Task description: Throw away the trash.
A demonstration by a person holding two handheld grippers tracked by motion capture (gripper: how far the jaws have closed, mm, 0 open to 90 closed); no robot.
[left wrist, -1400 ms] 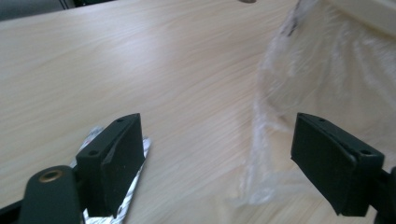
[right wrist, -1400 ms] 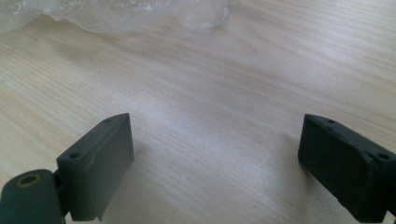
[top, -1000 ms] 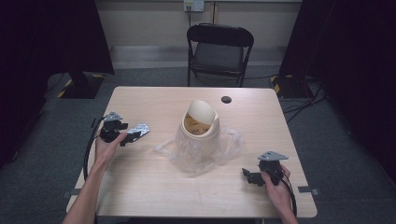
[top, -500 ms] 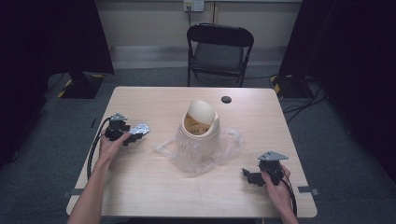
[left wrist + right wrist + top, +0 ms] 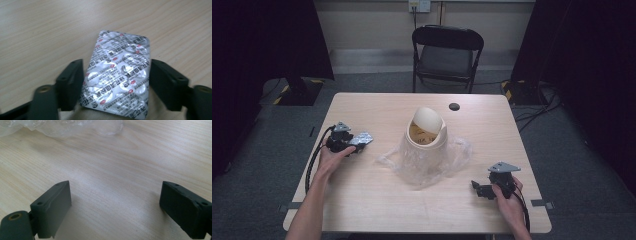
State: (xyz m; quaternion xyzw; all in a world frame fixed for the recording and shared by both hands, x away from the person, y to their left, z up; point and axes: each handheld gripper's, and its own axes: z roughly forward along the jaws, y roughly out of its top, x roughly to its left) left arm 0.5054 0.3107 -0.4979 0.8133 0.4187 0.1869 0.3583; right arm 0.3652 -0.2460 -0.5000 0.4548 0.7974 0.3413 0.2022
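Note:
A silver foil blister pack (image 5: 120, 72) with red and black print lies on the wooden table (image 5: 377, 210) at the left (image 5: 363, 138). My left gripper (image 5: 117, 67) has just been closing, and its two black pads now press on the pack's long edges. In the high view the left gripper (image 5: 356, 143) points right. My right gripper (image 5: 115, 195) stands open low over bare wood near the front right (image 5: 477, 188). A beige swing-lid bin (image 5: 426, 131) stands mid-table on a crumpled clear plastic bag (image 5: 409, 164).
The bag's edge (image 5: 62, 127) lies ahead of the right gripper. A small black round cap (image 5: 454, 106) sits behind the bin. A black folding chair (image 5: 447, 50) stands past the table's far edge. Cables trail from both grippers.
The left hand has shifted a little to the right and lower, onto the blister pack. The right hand and the bin have not moved.

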